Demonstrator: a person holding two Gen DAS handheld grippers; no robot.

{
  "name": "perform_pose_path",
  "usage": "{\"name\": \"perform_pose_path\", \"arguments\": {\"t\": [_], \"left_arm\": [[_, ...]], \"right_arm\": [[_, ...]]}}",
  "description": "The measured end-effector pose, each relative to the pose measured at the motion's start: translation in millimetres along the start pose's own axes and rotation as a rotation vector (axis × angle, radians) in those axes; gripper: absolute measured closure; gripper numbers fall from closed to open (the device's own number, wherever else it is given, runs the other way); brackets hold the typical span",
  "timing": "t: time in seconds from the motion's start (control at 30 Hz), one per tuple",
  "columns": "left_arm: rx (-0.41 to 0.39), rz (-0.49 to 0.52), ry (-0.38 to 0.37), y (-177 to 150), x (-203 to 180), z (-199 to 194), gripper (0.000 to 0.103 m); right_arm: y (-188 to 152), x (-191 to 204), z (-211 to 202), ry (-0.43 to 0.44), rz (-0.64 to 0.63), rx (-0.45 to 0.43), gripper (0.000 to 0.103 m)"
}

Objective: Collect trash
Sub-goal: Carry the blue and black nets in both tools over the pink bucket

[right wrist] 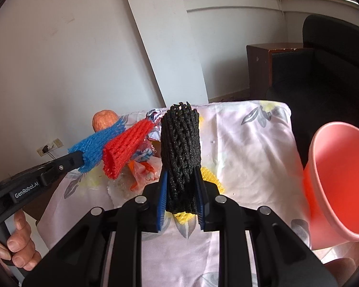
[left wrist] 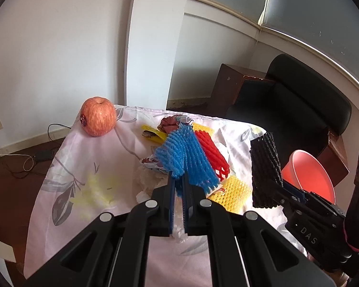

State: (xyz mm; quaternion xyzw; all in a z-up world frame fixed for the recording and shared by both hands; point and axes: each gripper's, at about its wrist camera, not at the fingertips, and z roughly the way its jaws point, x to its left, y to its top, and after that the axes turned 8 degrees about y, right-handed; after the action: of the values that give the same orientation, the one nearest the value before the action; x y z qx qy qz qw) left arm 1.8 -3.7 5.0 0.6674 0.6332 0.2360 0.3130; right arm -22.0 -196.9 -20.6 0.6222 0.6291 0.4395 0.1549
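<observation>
My left gripper (left wrist: 179,179) is shut on a blue foam fruit net (left wrist: 185,157) and holds it above the table; it also shows in the right wrist view (right wrist: 95,147). My right gripper (right wrist: 180,179) is shut on a black foam net (right wrist: 182,148), upright between the fingers, also seen in the left wrist view (left wrist: 265,167). A red foam net (left wrist: 211,153) lies beside the blue one, and seems to hang with it in the right wrist view (right wrist: 125,146). A yellow foam net (left wrist: 232,192), crumpled wrappers (left wrist: 172,122) and clear plastic (left wrist: 148,179) lie on the table.
A red apple (left wrist: 98,116) stands at the table's far left corner. A coral plastic bin (right wrist: 339,186) stands off the table's right edge. The table carries a floral cloth (left wrist: 88,157). A black armchair (left wrist: 299,110) and a wooden cabinet (left wrist: 229,83) stand behind.
</observation>
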Motion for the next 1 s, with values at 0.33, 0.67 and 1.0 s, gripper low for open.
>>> {"name": "perform_pose_path", "arguments": {"t": [0.33,0.67,1.0], "left_arm": [[-0.051,0.041,-0.04,12.3,-42.4,-16.9,0.098],[-0.062,0.157,-0.115,13.3,-112.1,-11.3,0.098],[-0.038,0.293,-0.2,2.7,-186.9,4.5,0.098]], "right_arm": [[8.1,-9.4,-39.8,-0.079,0.013,-0.116,0.082],[4.1,-51.8,-61.3,-0.192,0.121,-0.15,0.081],[-3.9,-103.3,-77.5,-0.326,0.246,-0.146,0.081]]}}
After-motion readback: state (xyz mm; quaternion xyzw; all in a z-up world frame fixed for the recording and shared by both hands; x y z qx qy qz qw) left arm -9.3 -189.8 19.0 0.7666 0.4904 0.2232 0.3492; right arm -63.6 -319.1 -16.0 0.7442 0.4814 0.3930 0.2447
